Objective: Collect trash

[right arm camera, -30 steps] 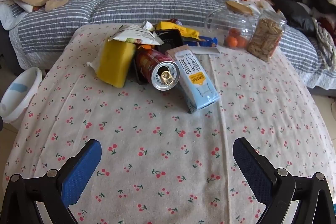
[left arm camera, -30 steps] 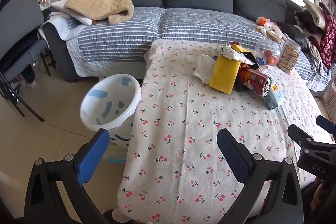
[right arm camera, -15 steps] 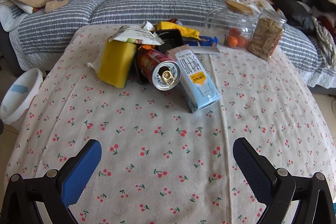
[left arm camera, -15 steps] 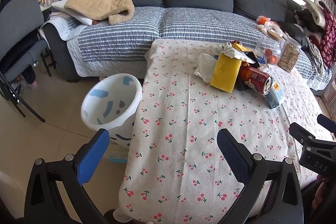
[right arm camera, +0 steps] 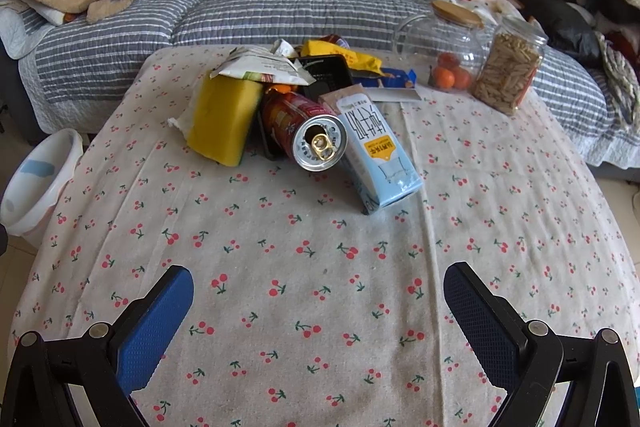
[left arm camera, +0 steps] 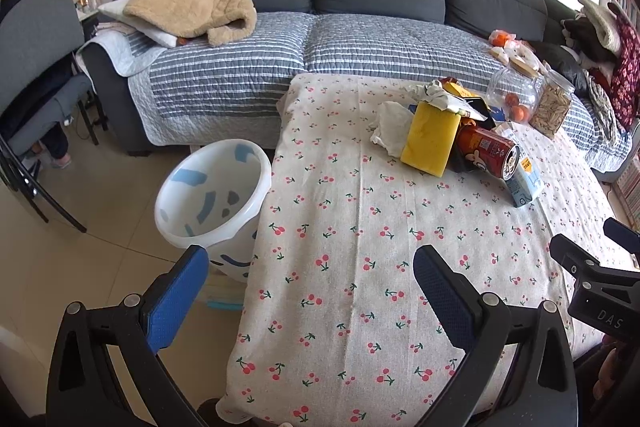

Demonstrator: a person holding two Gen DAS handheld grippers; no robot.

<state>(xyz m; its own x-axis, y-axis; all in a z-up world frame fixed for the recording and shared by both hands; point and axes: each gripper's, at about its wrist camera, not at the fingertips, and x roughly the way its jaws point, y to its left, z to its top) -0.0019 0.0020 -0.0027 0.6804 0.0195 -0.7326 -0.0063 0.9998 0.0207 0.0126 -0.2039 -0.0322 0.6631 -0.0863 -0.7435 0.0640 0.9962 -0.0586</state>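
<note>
Both grippers, left (left arm camera: 310, 279) and right (right arm camera: 318, 301), hang wide open holding nothing, trash pile (right arm camera: 304, 119) straight ahead, two jars (right arm camera: 472, 63) off right, basically unchanged from before.

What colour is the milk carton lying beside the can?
Light blue carton with a white and yellow label, clearest in the right wrist view.

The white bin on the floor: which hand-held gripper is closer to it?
Left. The left hand-held gripper hangs open just beside the white bin, at the table's left edge. The right hand-held gripper is open over the tablecloth, farther away.
</note>
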